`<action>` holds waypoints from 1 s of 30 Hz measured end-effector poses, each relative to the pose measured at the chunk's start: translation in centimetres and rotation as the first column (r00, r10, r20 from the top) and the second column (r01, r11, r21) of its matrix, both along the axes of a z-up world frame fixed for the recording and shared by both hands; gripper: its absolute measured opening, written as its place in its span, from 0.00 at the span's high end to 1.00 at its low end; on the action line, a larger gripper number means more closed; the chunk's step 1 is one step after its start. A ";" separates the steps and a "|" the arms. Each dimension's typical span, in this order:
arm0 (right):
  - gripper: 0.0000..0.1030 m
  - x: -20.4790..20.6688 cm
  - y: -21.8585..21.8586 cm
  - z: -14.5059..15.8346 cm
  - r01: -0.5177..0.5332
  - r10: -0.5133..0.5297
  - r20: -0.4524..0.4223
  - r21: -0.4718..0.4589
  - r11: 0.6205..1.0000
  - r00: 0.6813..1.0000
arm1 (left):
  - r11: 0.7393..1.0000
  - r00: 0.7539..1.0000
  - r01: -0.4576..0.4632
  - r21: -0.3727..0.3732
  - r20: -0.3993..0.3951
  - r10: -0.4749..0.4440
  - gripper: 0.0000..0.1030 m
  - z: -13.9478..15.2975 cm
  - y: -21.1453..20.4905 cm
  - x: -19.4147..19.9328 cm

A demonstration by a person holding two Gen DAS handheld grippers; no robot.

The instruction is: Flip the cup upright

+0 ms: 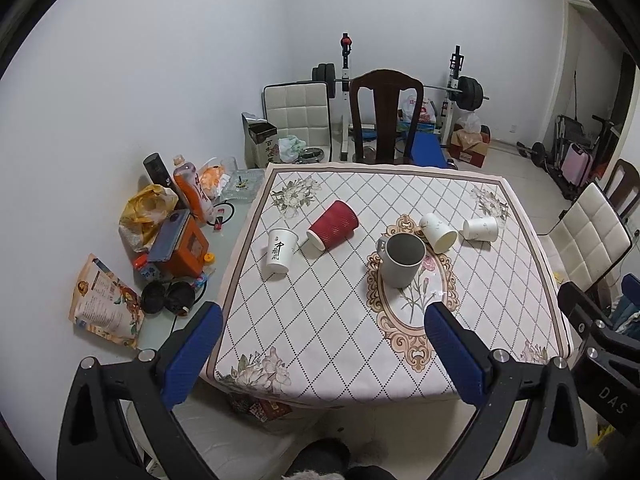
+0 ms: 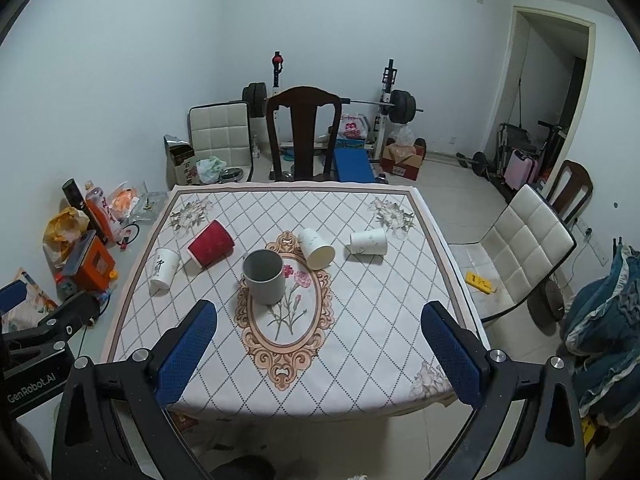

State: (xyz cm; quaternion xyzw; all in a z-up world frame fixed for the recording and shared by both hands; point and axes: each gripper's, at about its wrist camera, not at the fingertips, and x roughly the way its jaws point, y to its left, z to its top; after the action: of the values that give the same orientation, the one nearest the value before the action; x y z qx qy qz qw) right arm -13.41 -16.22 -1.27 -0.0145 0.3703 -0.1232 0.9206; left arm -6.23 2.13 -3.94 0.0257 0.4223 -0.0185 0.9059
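Observation:
A grey mug (image 1: 400, 258) (image 2: 264, 278) stands upright at the middle of the table. A red ribbed paper cup (image 1: 333, 225) (image 2: 211, 243) lies on its side at the left. A white cup with black writing (image 1: 281, 255) (image 2: 164, 268) stands beside it, leaning; I cannot tell which end is up. Two white paper cups lie on their sides to the right: one (image 1: 438, 232) (image 2: 316, 249) near the mug, one (image 1: 481, 228) (image 2: 369, 241) farther right. My left gripper (image 1: 324, 356) and right gripper (image 2: 320, 354) are open and empty above the table's near edge.
The table (image 1: 320, 360) has a patterned cloth. A dark wooden chair (image 1: 385, 116) stands behind it. A white padded chair (image 2: 524, 248) stands at the right. Bottles, bags and boxes (image 1: 176, 224) crowd the side surface at the left. Gym equipment fills the back.

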 end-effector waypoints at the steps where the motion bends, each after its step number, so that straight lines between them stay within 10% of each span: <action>1: 0.00 0.0 0.0 -0.1 0.000 0.000 -0.003 0.000 1.000 1.000 | 1.000 1.000 -0.001 0.001 -0.002 0.001 0.00 0.0 0.0 0.0; 30: 0.00 -0.3 0.1 0.3 -0.014 0.014 -0.010 0.010 1.000 1.000 | 1.000 1.000 -0.009 0.002 -0.010 0.009 0.00 -0.1 0.0 -0.2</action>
State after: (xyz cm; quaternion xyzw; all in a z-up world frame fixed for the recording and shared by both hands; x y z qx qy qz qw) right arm -13.68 -16.16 -1.02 -0.0129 0.3754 -0.1148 0.9196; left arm -6.43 2.16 -3.99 0.0245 0.4272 -0.0142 0.9037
